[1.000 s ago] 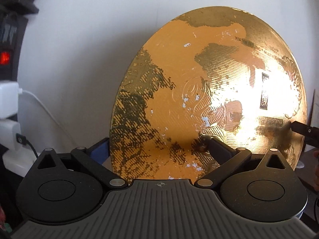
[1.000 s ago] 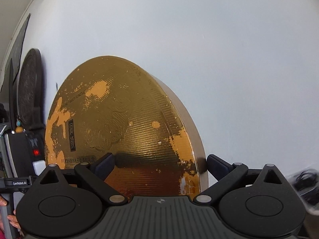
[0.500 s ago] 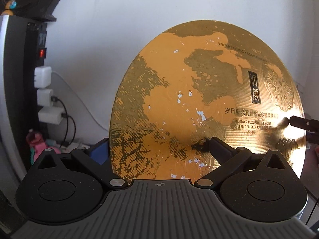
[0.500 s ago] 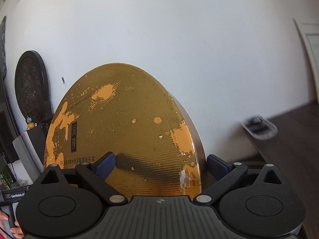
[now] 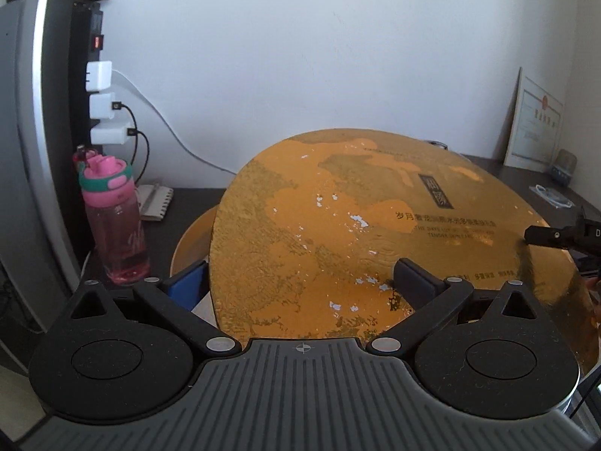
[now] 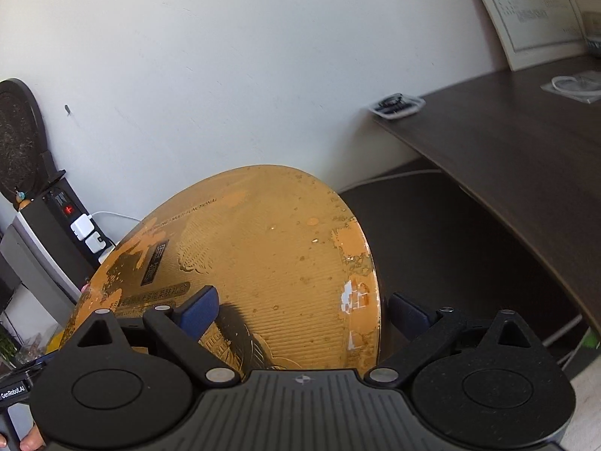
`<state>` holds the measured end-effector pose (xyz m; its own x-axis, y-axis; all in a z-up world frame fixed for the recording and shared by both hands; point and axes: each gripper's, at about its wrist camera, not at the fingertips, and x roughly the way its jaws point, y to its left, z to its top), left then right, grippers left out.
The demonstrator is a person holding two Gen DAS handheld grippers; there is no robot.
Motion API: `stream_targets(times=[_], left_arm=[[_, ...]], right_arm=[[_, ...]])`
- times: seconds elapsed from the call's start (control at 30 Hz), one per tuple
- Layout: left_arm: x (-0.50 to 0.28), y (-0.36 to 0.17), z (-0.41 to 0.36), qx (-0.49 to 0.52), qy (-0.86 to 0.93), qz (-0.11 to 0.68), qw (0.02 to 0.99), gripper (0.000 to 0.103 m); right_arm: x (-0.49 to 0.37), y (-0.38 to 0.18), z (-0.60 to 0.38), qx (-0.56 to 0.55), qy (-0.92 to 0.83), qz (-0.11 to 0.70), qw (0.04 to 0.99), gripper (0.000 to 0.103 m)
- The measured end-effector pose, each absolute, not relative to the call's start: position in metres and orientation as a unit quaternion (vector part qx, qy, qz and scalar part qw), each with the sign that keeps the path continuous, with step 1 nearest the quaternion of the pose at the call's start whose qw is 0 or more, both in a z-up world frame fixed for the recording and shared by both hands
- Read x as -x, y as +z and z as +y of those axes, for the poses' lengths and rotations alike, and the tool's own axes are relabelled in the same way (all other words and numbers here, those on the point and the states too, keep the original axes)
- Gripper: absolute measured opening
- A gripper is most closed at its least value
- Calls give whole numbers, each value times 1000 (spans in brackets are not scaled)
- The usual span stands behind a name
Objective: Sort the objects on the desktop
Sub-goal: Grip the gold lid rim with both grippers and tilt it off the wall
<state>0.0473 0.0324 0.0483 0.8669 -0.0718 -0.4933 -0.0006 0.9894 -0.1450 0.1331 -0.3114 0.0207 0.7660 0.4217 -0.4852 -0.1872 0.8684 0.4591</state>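
Note:
A large round gold box (image 5: 338, 233) with worn orange patches and printed lettering fills the middle of both views, tilted with its far edge raised. My left gripper (image 5: 300, 285) is shut on its near edge, the right finger lying on the top face and the blue left pad against the underside. My right gripper (image 6: 302, 314) grips the box (image 6: 263, 270) on the opposite side, one finger on the face and one behind the side wall. The right gripper's tip (image 5: 552, 236) shows at the box's right edge. A tan rim (image 5: 191, 233) peeks out beneath the lid.
A pink water bottle (image 5: 112, 221) stands left of the box beside a grey upright case (image 5: 33, 131) and a power strip with white chargers (image 5: 101, 109). A spiral notebook (image 5: 154, 203) lies behind. On the dark desk (image 6: 507, 158) are a framed certificate (image 5: 533, 124) and small packets (image 6: 396, 105).
The box, held by both grippers throughout, has tipped from nearly upright against the wall to a much flatter tilt and come lower. The desk, bottle and certificate have come into view.

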Motion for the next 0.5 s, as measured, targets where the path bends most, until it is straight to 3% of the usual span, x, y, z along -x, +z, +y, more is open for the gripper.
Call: stream_targets(times=[0.5], left_arm=[[-40, 34, -5, 74, -74, 267, 958, 102]], right_arm=[[-80, 28, -348, -192, 105, 272, 937, 98]])
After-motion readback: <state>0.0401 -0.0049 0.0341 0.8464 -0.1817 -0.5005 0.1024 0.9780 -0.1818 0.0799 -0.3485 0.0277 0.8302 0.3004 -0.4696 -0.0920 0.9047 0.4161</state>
